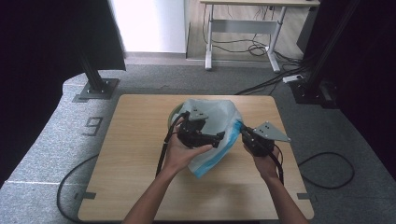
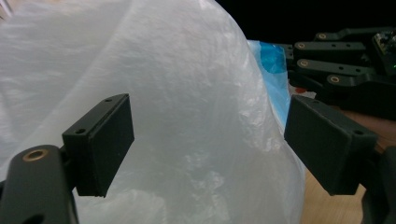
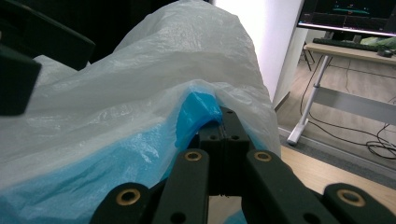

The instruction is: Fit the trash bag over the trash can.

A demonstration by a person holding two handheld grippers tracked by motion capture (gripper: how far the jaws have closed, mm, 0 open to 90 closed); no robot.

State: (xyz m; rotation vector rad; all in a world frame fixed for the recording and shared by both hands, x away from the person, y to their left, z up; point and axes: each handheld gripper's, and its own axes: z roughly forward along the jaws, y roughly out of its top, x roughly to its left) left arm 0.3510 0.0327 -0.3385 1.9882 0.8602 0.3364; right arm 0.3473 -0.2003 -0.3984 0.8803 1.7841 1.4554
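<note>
You are working at the middle of the wooden table point(image 1: 140, 158), where a translucent white plastic bag point(image 1: 212, 119) with a blue edge point(image 1: 212, 161) stands puffed up between your two hands. Your right gripper point(image 1: 243, 129) sits at the bag's right side, its jaws pressed together on a fold of that blue edge; in the right gripper view the blue plastic point(image 3: 198, 109) bunches up just above the closed jaws of the right gripper point(image 3: 227, 122), with the white film rising behind it. Your left gripper point(image 1: 219, 138) lies across the near side of the bag, pointing towards the right one, and its jaws stand wide apart. In the left gripper view the left gripper point(image 2: 208, 144) faces the bulging white bag point(image 2: 187, 93), which lies behind and between the two pads point(image 2: 109, 142); whether the pads touch the film you cannot tell from here. The same view shows the right gripper point(image 2: 299, 60) farther off, at the blue strip point(image 2: 271, 58). Your left hand point(image 1: 180, 151) comes in from the near edge, and your right hand point(image 1: 267, 165) holds its gripper near the table's right side.
</note>
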